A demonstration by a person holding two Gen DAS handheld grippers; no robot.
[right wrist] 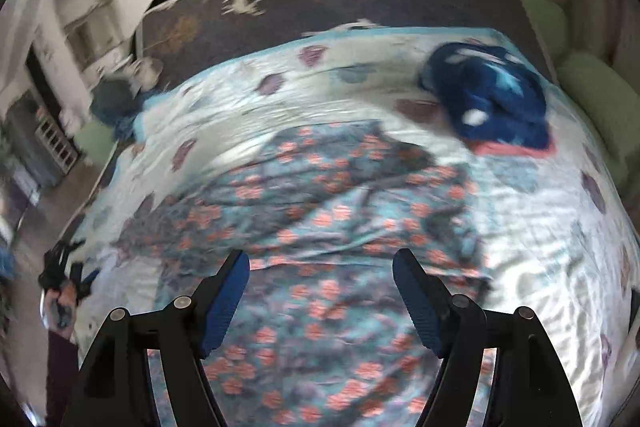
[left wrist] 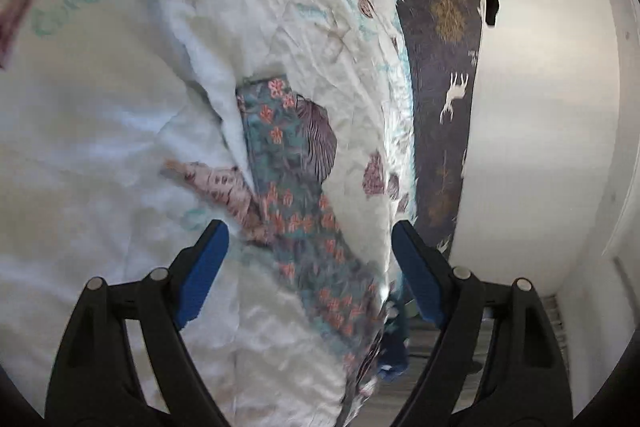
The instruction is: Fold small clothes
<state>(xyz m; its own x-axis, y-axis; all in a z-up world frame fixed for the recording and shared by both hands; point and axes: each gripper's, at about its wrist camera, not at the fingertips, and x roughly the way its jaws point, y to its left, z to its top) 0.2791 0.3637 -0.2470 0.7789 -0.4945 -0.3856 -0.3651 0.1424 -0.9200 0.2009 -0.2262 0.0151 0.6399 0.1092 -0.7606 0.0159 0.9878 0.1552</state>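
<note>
On a bed, the left gripper point(left wrist: 310, 247) is hovering with jaws spread and nothing between them, above a floral garment point(right wrist: 320, 227) lying on a white quilt point(left wrist: 100, 147). In the left wrist view the garment's long axis is running from upper left to lower right, toward the bed's edge. In the right wrist view it is spreading wide across the quilt, under the right gripper point(right wrist: 320, 279), whose jaws are also standing apart and empty. A blue garment point(right wrist: 492, 99) is sitting bunched at the far right, well apart.
</note>
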